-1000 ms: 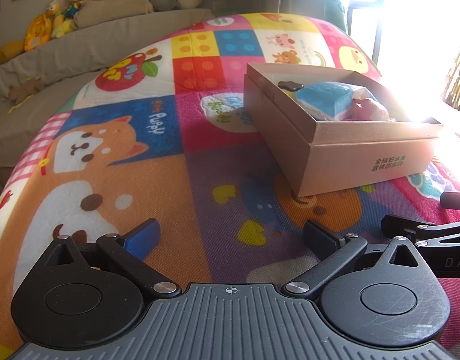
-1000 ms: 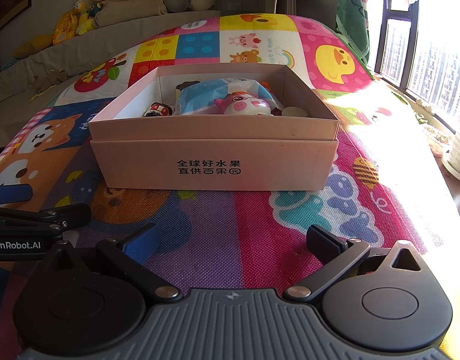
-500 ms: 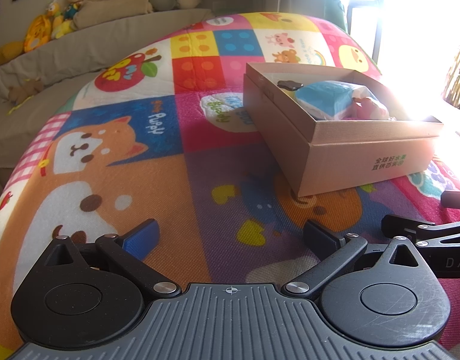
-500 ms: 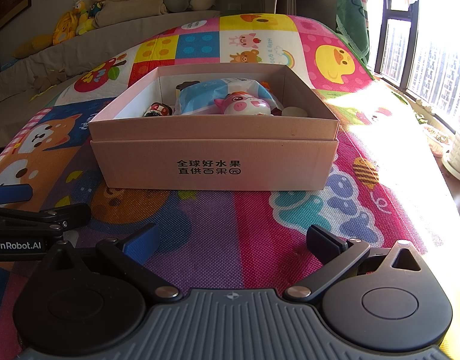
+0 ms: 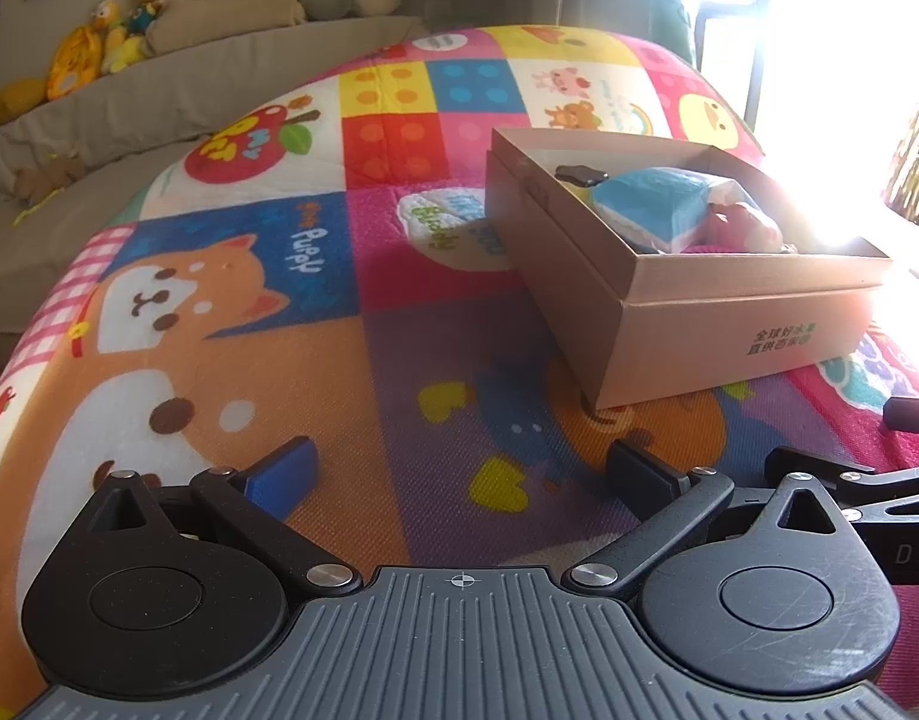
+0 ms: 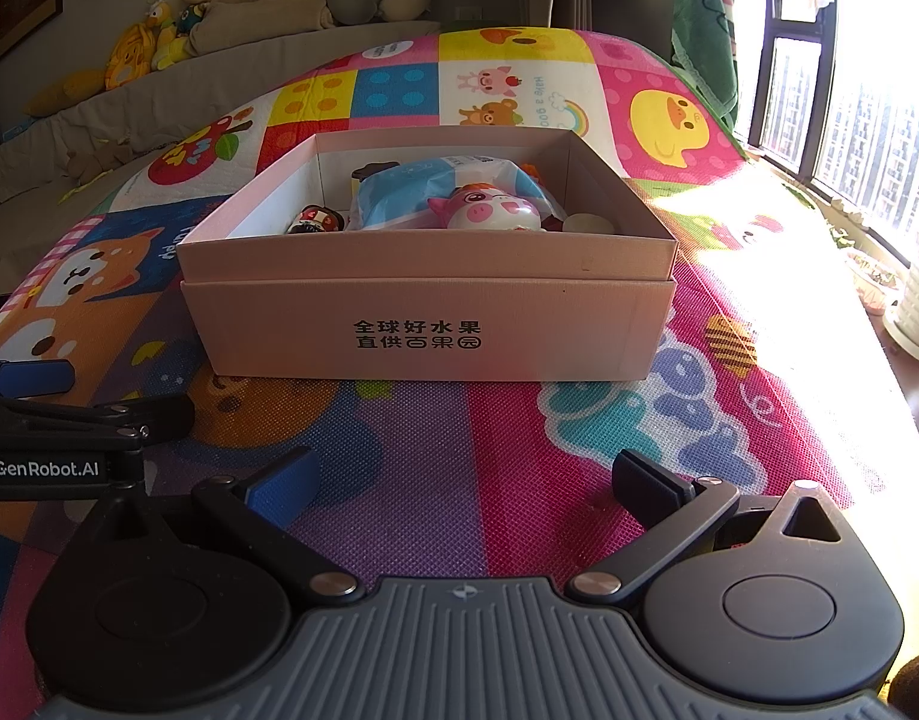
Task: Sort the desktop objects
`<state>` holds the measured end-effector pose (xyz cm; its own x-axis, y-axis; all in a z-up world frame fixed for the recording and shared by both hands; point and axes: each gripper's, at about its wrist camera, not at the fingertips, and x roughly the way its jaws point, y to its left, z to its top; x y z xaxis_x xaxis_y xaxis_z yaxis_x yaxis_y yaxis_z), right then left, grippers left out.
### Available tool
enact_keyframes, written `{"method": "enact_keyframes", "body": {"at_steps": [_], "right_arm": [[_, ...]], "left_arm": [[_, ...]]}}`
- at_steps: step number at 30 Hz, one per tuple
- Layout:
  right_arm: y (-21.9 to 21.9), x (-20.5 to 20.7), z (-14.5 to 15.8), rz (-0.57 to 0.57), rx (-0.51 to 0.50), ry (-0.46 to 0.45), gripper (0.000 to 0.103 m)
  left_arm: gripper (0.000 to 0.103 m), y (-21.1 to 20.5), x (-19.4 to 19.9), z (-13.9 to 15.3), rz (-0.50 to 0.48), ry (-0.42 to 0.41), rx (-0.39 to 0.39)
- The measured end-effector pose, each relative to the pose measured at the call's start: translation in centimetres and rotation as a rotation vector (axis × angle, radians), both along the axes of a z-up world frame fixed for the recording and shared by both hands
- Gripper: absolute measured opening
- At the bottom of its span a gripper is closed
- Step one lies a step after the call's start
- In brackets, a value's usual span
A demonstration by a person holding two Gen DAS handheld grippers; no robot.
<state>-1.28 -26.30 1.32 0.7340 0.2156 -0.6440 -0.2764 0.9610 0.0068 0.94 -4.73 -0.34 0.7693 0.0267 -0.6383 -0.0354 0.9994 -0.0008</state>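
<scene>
On the play mat (image 6: 459,450), cardboard box (image 6: 429,324) ahead; left claw (image 5: 459,468) and right claw (image 6: 465,480) wide apart, empty.

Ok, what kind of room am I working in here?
Most likely a home living room or child's play area: a cartoon play mat covers the surface, plush toys line a sofa back, and a cardboard box holds small toys.

Left tool (image 5: 459,468) hovers low with its jaws spread wide and nothing between them over the colourful play mat (image 5: 315,348), while the open cardboard box (image 5: 687,324) sits ahead to the right, holding a blue packet (image 5: 657,207) and a pink toy (image 5: 741,225), window glare washing its far corner.
</scene>
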Motion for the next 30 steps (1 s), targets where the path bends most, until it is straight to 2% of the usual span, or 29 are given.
{"method": "enact_keyframes", "body": {"at_steps": [7, 12, 16, 22, 30], "right_arm": [[0.0, 0.1, 0.0, 0.0, -0.001, 0.0, 0.103], [0.0, 0.0, 0.0, 0.0, -0.001, 0.0, 0.103], [0.0, 0.0, 0.0, 0.0, 0.0, 0.0, 0.103], [0.0, 0.0, 0.0, 0.0, 0.0, 0.0, 0.103], [0.0, 0.1, 0.0, 0.0, 0.0, 0.0, 0.103]], "left_arm": [[0.103, 0.4, 0.0, 0.1, -0.016, 0.0, -0.016], [0.103, 0.7, -1.1, 0.3, -0.046, 0.036, 0.0], [0.103, 0.5, -2.3, 0.4, -0.019, 0.057, 0.013], [0.103, 0.9, -2.2, 0.5, -0.006, 0.058, -0.013], [0.103, 0.8, -2.2, 0.6, -0.005, 0.057, -0.01]]}}
